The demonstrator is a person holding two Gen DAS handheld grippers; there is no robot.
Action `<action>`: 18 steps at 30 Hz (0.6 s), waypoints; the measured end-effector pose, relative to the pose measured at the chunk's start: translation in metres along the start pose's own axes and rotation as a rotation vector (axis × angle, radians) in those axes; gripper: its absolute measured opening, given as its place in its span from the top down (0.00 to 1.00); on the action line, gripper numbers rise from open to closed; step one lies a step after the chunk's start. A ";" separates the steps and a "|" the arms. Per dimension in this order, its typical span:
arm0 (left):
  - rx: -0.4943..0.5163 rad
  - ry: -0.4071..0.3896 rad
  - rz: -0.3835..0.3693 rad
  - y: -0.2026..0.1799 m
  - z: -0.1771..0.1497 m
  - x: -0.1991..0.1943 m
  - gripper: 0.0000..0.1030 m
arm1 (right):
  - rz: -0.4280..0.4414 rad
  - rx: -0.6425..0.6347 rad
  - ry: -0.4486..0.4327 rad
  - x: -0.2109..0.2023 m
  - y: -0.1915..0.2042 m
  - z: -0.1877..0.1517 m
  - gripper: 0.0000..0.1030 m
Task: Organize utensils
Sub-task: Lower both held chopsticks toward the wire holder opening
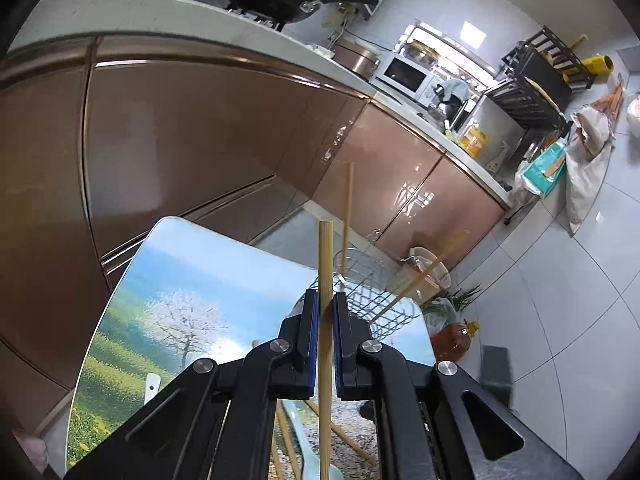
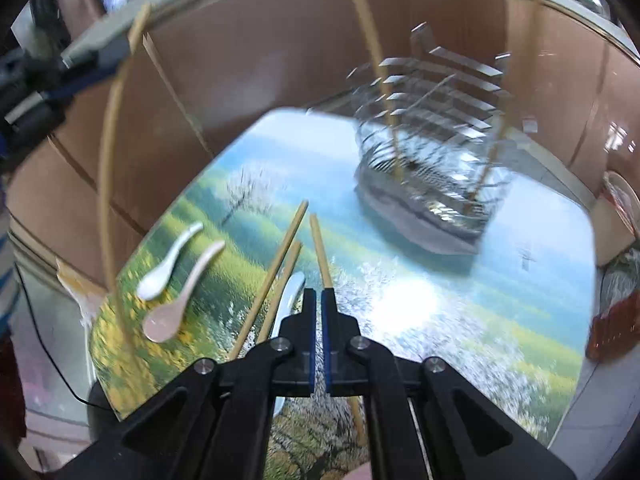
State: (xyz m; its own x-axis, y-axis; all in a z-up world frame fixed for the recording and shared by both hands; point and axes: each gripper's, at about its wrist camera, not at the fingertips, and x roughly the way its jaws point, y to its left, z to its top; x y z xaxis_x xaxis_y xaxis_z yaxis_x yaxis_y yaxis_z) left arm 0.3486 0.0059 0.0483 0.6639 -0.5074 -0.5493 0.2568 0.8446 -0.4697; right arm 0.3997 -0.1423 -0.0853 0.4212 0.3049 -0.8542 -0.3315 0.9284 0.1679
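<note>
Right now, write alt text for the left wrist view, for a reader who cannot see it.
The left gripper is shut on an upright wooden chopstick above a table printed with a blossoming-tree landscape. Behind it, a wire utensil basket already holds two chopsticks, with brown kitchen cabinets beyond.

Glossy printed tabletop (image 2: 440, 288), wooden chopsticks (image 2: 280, 264), wire basket (image 2: 432, 184)

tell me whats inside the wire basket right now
Two chopsticks stand in the wire basket: one leaning left, one near its right side. Motion blur and the mesh hide the bottom, so anything else lying inside cannot be made out.
</note>
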 end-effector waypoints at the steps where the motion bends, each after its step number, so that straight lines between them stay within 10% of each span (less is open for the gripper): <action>1: -0.004 0.003 0.002 0.004 -0.001 0.000 0.94 | -0.003 -0.015 0.017 0.007 0.002 0.003 0.96; 18: -0.090 0.030 0.015 0.058 -0.005 0.006 0.94 | -0.091 -0.129 0.264 0.109 0.011 0.048 0.85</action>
State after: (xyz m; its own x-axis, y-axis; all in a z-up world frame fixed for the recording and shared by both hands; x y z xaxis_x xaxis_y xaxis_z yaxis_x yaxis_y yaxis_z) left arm 0.3643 0.0505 0.0144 0.6458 -0.5009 -0.5763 0.1819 0.8339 -0.5210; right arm 0.4830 -0.0888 -0.1531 0.2259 0.1403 -0.9640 -0.4144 0.9094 0.0353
